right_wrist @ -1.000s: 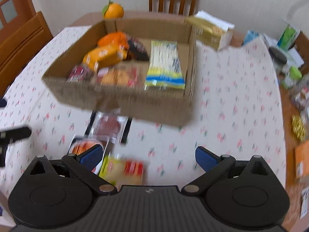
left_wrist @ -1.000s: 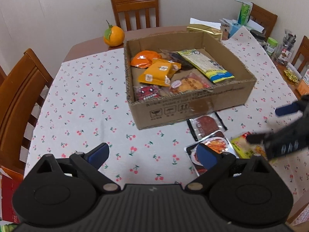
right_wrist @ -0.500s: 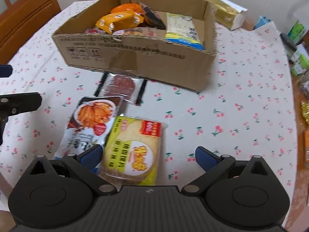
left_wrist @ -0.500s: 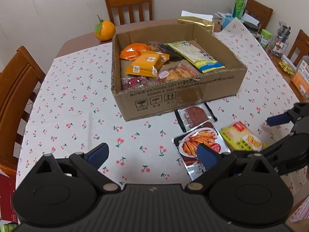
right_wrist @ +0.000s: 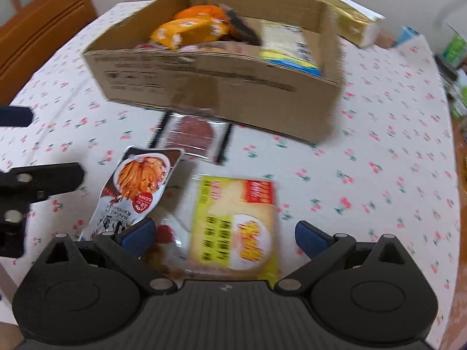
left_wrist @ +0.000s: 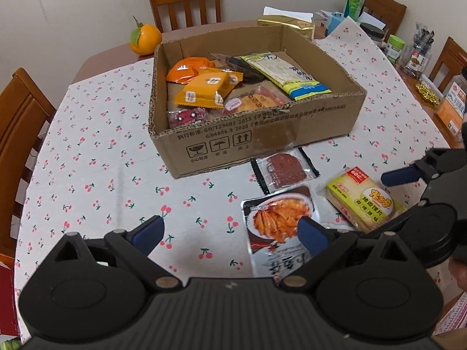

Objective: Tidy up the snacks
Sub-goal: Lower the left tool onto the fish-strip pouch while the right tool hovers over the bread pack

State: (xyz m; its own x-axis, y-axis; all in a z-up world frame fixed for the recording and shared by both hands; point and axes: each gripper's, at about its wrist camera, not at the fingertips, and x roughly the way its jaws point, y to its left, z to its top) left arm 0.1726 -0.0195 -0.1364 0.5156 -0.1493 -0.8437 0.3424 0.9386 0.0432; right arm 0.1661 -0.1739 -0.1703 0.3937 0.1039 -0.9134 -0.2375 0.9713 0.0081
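An open cardboard box (left_wrist: 262, 143) (right_wrist: 204, 87) holds several snack packs in the middle of the table. In front of it lie three loose packs: a dark sliced-meat pack (left_wrist: 284, 169) (right_wrist: 192, 135), a white pouch picturing a noodle dish (left_wrist: 277, 224) (right_wrist: 137, 186), and a yellow bread-slice pack (left_wrist: 364, 198) (right_wrist: 236, 224). My right gripper (right_wrist: 223, 234) is open, its fingers either side of the yellow pack's near end, low over it. My left gripper (left_wrist: 230, 234) is open above the cloth, its right finger over the pouch.
A cherry-print cloth (left_wrist: 96, 157) covers the table. An orange (left_wrist: 145, 38) sits behind the box. A gold bag (left_wrist: 287, 24), jars (left_wrist: 395, 48) and boxes crowd the back right. Wooden chairs (left_wrist: 17, 134) stand around the table.
My right gripper has dropped and come closer to the yellow pack, which now lies between its fingers. My left gripper has shifted slightly; the box sits more central in its view.
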